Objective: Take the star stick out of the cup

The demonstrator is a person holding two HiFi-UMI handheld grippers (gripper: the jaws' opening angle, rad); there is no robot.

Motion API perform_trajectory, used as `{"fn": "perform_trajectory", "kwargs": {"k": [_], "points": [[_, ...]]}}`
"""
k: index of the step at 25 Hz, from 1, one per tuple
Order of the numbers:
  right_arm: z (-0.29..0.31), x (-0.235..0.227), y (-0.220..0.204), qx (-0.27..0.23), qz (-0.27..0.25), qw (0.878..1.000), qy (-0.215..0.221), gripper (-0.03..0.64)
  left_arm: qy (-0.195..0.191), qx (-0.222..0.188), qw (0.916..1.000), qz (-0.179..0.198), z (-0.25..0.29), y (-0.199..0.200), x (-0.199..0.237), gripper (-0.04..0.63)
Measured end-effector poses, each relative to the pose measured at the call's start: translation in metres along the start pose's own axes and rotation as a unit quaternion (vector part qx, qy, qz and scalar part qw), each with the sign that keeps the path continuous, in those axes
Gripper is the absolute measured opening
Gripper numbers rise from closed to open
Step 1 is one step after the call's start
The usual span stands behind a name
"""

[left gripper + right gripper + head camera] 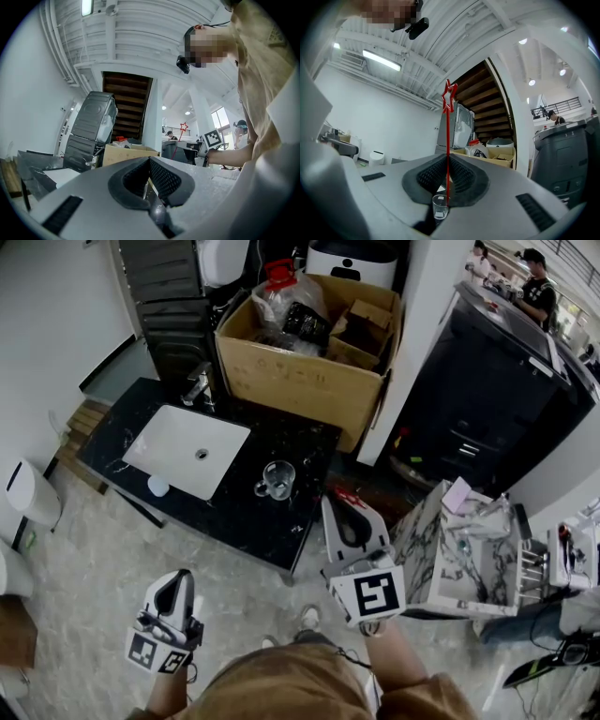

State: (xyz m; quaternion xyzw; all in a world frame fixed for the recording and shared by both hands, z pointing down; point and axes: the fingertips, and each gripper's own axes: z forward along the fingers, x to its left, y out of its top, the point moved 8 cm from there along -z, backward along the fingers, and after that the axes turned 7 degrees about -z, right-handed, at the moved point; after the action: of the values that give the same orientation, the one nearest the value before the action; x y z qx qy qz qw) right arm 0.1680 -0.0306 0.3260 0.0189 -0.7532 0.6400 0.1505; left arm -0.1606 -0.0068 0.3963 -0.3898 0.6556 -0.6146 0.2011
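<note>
The cup (277,479) stands on the desk (246,514), right of the sink (187,449). A box (300,385) sits behind the desk. The stick (448,126) is in the right tongs (447,161), before the desk's right corner.

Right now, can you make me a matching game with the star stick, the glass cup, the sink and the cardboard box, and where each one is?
Things:
1. star stick
2. glass cup
3. sink
4. cardboard box

Places:
A. set into the black counter
B. beyond the counter's far edge
C. pinched in the right gripper
D. standing on the counter, beside the sink

Pairs: 1-C, 2-D, 3-A, 4-B.
</note>
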Motion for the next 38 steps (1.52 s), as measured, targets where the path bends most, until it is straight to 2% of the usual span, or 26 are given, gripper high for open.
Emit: {"fn": "perform_trajectory", "kwargs": {"k": [6, 11, 13, 20, 27, 38], "points": [[-0.005, -0.006, 0.008, -0.006, 0.019, 1.000, -0.008, 0.008, -0.001, 0.001, 1.0000, 0.000, 0.003, 0.002, 0.003, 0.002], [-0.018, -0.012, 0.011, 0.000, 0.005, 1.000, 0.000, 0.008, -0.004, -0.005, 1.0000, 0.002, 0.003, 0.005, 0.001, 0.000], [-0.019, -0.015, 0.016, -0.010, 0.018, 1.000, -0.004, 0.008, -0.007, -0.009, 0.9999, 0.003, 0.003, 0.008, 0.000, 0.002], [-0.031, -0.028, 0.014, -0.007, 0.024, 1.000, -0.006, 0.008, -0.014, -0.036, 0.9992, -0.009, 0.001, 0.024, 0.000, 0.002], [-0.042, -0.036, 0.021, -0.015, 0.061, 0.998, -0.011, 0.008, -0.018, -0.047, 0.9986, -0.015, -0.001, 0.038, -0.002, 0.001], [-0.081, -0.049, 0.020, -0.011, 0.111, 0.992, -0.051, 0.008, -0.017, -0.046, 0.9983, -0.031, -0.008, 0.044, -0.004, 0.002]]}}
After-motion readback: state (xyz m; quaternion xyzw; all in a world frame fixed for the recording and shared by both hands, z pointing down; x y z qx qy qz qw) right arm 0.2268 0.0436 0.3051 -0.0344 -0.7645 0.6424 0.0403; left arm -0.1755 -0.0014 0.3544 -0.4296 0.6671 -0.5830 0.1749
